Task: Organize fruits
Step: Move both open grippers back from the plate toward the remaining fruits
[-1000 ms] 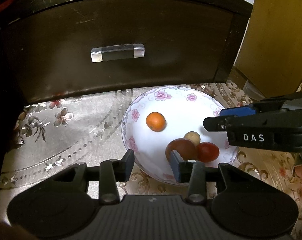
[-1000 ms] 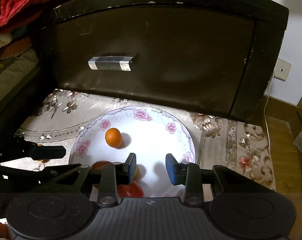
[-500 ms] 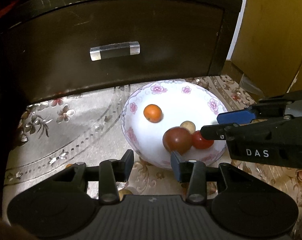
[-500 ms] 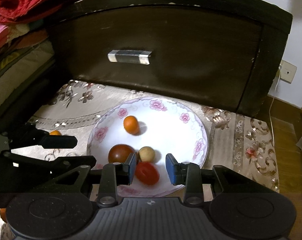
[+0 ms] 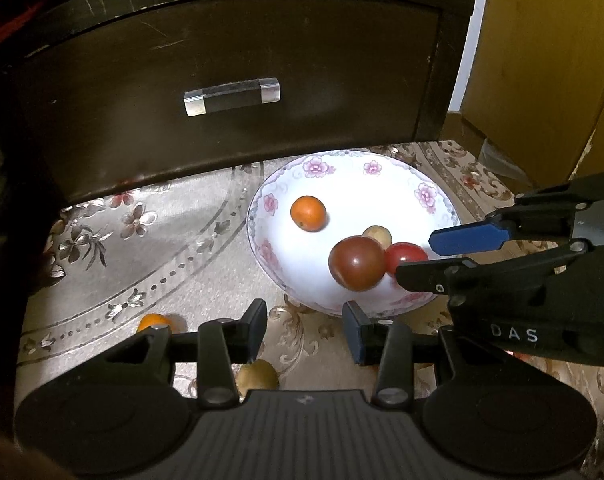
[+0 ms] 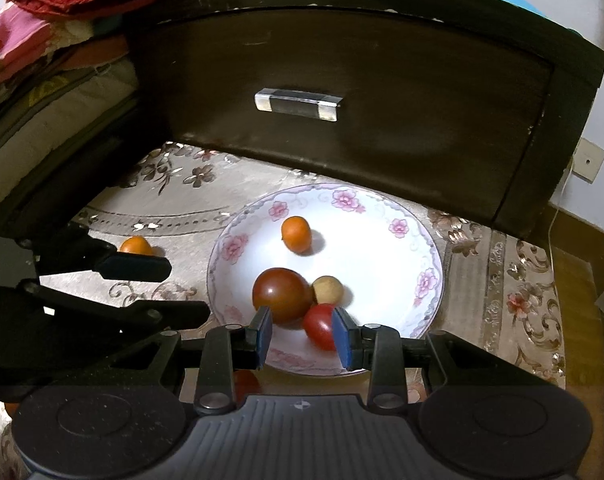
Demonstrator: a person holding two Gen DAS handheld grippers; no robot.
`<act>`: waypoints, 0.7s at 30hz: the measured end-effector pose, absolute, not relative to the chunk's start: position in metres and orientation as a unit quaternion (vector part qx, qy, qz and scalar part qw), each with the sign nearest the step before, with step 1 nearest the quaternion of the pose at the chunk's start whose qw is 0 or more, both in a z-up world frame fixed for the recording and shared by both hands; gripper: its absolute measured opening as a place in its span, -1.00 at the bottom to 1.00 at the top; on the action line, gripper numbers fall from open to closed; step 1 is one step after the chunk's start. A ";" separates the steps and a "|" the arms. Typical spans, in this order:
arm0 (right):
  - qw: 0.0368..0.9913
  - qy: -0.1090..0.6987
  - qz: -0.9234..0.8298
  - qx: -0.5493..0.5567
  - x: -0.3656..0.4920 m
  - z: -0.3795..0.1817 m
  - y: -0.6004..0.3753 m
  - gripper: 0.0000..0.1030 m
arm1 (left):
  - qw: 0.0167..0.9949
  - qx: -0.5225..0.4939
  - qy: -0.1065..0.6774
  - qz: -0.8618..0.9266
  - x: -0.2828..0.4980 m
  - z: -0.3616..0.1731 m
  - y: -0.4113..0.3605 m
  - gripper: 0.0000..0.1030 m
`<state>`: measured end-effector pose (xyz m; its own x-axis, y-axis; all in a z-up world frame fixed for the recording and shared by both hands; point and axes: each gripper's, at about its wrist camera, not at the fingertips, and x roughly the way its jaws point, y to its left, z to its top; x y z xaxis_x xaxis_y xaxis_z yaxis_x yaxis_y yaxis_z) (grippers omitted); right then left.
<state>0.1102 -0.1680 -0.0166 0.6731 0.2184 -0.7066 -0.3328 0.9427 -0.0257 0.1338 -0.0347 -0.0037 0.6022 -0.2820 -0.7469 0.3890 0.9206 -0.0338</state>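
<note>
**Ana:** What is new on the left?

**Ben:** The left tool (image 5: 304, 320) has backed away a bit. Its fingers are spread a little, with nothing between them. Now a loose orange fruit (image 5: 154, 322) and a yellow fruit (image 5: 258, 376) show on the surface (image 5: 142, 264), right under it. They are not in the plate yet.

**Ana:** And in the middle?

**Ben:** The flower plate (image 5: 262, 204) sits on the surface in front of the dark drawer (image 5: 230, 60). A far orange fruit (image 5: 308, 213) sits alone near the back. Closer to us, a big dark tomato (image 5: 356, 263), a small tan fruit (image 5: 378, 234) and a small red tomato (image 5: 408, 254) touch in a bunch.

**Ana:** Was the red tomato there before?

**Ben:** A moment ago it was blurry and rolling. Now it lies still against the big dark tomato.

**Ana:** And on the right?

**Ben:** The right tool (image 6: 301, 330) has pulled back to the plate's near edge. Its fingers are a little apart. The red tomato lies just in front of them, and they are not squeezing it.

**Ana:** So what does that mean?

**Ben:** Four fruits are in the plate now. I think the loose ones come next. There is also a red fruit (image 6: 246, 384) on the surface under the right tool.
</note>
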 end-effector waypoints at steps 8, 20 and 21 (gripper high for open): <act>0.909 0.378 0.154 -0.085 0.105 -0.018 -0.163 -0.42 | 0.891 0.073 0.407 -0.186 0.128 -0.005 -0.031 -0.07; 0.906 0.382 0.157 -0.096 0.100 -0.021 -0.156 -0.42 | 0.892 0.080 0.407 -0.181 0.122 -0.006 -0.029 -0.07; 0.906 0.382 0.157 -0.097 0.099 -0.021 -0.155 -0.42 | 0.892 0.081 0.407 -0.181 0.122 -0.007 -0.029 -0.07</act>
